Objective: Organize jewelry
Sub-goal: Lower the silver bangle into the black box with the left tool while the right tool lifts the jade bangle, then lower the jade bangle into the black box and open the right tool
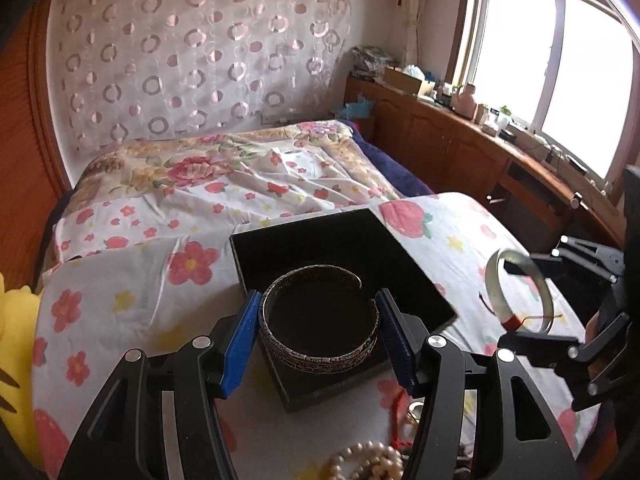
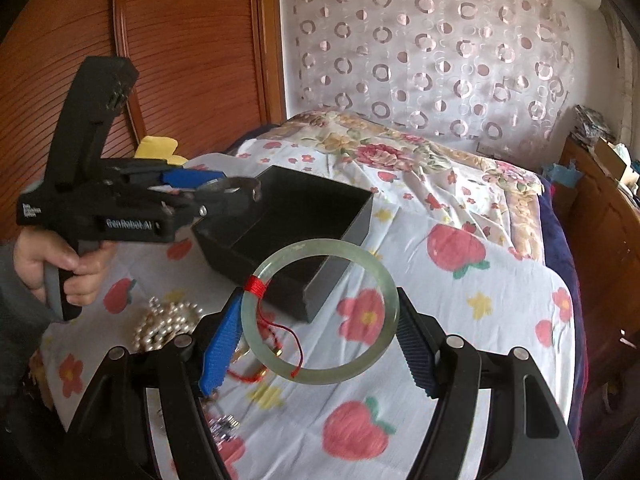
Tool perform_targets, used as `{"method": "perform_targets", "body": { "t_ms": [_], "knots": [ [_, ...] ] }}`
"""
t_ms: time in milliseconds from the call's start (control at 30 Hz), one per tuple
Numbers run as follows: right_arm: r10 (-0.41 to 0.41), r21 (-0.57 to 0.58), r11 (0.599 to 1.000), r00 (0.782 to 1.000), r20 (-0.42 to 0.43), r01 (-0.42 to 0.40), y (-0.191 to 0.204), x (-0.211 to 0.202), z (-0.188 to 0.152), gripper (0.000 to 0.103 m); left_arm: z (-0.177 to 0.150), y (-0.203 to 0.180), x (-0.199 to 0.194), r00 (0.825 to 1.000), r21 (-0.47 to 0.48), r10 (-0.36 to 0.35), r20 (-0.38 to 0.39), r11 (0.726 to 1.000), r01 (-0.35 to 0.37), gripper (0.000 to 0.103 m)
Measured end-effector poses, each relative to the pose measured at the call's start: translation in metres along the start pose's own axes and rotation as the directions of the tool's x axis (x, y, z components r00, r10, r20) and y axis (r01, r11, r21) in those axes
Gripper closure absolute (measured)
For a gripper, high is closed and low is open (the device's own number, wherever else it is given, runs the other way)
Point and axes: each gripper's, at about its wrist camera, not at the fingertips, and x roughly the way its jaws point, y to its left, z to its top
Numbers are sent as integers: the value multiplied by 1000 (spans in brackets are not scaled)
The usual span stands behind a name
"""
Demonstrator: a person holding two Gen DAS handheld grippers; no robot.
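The black box (image 2: 320, 216) sits open on the flower-and-strawberry bedsheet (image 2: 500, 292), and what shows of its dark interior looks empty, so nothing appears to have been stowed yet. Two bangles are off the bed and in the grippers.

The left gripper (image 1: 318, 330) clamps a silver engraved bangle (image 1: 320, 344) across its width, the blue pads pressing its outer rim on both sides. In the left wrist view the bangle hangs over the near part of the box, seemingly close to being set down inside.

The right gripper (image 2: 320, 336) carries a pale green jade bangle (image 2: 320, 312) with red thread (image 2: 256, 286) wound around one spot and a loose red tail dangling through the ring. Its pads bear on opposite sides of the ring. This bangle is in the air just beside the box's near corner, not yet over the opening.

Still lying on the sheet near the person's hand (image 2: 60, 264) are a heap of pearl beads (image 2: 168, 326), a red cord with small gold pieces (image 2: 248, 376), and a small silvery item (image 2: 224, 430) too blurred to name. By this reckoning the sorting is at an early stage: two pieces in transit, at least three left to gather.
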Motion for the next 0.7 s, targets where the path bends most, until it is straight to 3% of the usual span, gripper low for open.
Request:
{"method": "perform_targets", "body": {
  "t_ms": [133,400,533,700],
  "knots": [
    [8,-10,1000,1000,-9,-8,-5,12,7,29,1,3,13,1000,1,7,-23,1000,-7,47],
    [29,-30,999,999,-19,-29,-5,30,20,29,7,13,3,1000,-9,3,20,1000,-3,45],
    [43,-46,998,999,-16,-43,-2,39,31,29,6,29,-12,998,-25,44,49,999,-43,29],
    [62,-71,995,998,-30,-64,8,60,48,29,0,50,-24,992,-57,110,58,993,-107,17]
  ]
}}
